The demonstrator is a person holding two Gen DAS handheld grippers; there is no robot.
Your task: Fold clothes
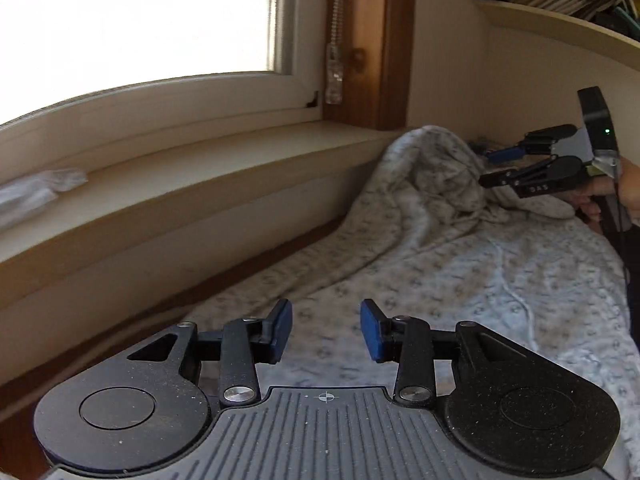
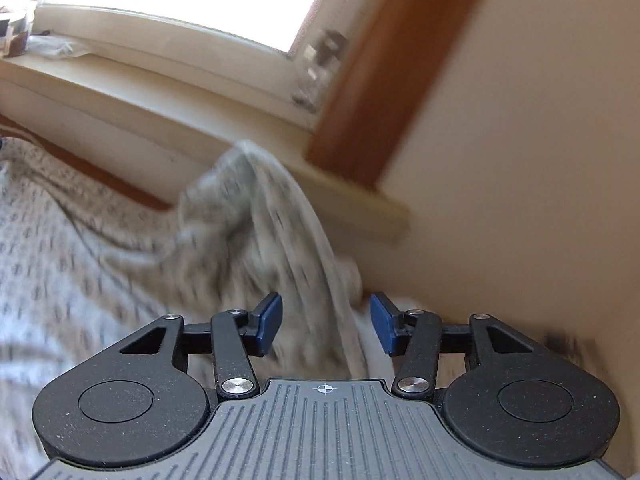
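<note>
Left gripper, nearest in left wrist view: blue pads apart, nothing between them, patterned cloth showing through the gap below. Right gripper in its own view: pads also apart, w/ a hanging fold of the cloth running down between them; blur makes it hard to tell if either pad touches, but neither presses on it.

Cloth is pale grey-white fabric w/ a small repeated dark motif, spread wide over the flat surface below the windowsill, lying in soft ridges. Toward the far corner it's bunched into a raised peak leaning against the sill end & wall. A thin pale cord or seam line snakes across the flat part on the right of left wrist view.

Farther off in left wrist view, the right gripper is seen side-on, tips at the bunched peak, held by a hand. White lettering on its finger link, reads approx "DAS", not sure.

Beyond: crumpled clear plastic on the sill, bright window, beaded blind cord on wood frame, shelf w/ stacked books top right; spines unreadable.
</note>
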